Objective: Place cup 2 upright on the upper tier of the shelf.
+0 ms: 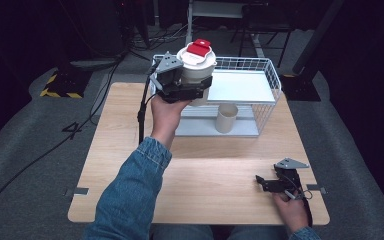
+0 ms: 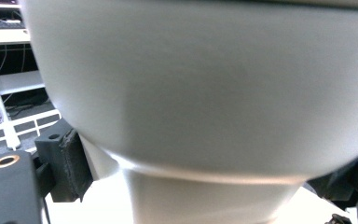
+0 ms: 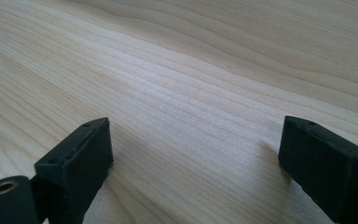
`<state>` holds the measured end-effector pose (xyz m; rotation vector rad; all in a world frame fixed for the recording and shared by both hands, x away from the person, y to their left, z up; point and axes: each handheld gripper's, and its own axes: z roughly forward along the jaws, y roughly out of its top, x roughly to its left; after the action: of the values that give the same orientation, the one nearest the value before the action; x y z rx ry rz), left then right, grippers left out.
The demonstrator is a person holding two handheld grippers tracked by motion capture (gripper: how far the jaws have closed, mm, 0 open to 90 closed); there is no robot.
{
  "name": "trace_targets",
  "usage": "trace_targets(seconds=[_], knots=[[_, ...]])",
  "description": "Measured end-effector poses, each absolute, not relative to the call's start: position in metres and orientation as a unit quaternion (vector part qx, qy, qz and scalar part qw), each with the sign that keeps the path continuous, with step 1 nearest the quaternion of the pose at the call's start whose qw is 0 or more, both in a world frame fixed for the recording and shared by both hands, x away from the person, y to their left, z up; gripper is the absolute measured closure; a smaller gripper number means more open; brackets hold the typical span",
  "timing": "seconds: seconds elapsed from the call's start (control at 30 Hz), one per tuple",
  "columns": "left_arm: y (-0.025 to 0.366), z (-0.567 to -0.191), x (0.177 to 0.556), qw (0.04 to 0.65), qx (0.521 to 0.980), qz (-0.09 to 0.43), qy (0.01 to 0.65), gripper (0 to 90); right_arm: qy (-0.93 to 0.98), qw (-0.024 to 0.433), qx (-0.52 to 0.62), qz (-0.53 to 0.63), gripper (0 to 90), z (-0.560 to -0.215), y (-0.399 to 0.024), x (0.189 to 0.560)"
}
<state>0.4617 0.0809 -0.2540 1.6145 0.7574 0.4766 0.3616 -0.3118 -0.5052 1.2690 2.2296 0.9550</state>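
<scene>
Gripping a white lidded cup [image 1: 196, 70] above the table's [image 1: 130, 150] far edge, left gripper [image 1: 190, 90] clamps it; right gripper [image 1: 262, 182] rests near the front right corner, jaws apart and empty.

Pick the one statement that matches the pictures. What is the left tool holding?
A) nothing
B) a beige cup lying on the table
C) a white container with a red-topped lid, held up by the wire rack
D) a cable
C: in the high view the left tool grips the white container with its red-topped lid, raised beside the wire rack.
</scene>
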Motion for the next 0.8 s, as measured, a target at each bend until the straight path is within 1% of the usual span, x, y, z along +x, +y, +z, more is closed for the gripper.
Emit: trace_targets(seconds=[0.37, 0.47, 0.8], knots=[[0.062, -0.250, 0.491, 0.607, 0.686, 0.208, 0.344, 12.9, 0.797, 0.200, 0.455, 0.342, 10.2, -0.505, -0.311, 0.362], [0.059, -0.250, 0.497, 0.612, 0.680, 0.213, 0.342, 12.9, 0.797, 0.200, 0.456, 0.343, 10.2, -0.505, -0.311, 0.362], [0.045, -0.254, 0.523, 0.607, 0.671, 0.225, 0.361, 12.9, 0.796, 0.200, 0.456, 0.343, 10.2, -0.505, -0.311, 0.362]])
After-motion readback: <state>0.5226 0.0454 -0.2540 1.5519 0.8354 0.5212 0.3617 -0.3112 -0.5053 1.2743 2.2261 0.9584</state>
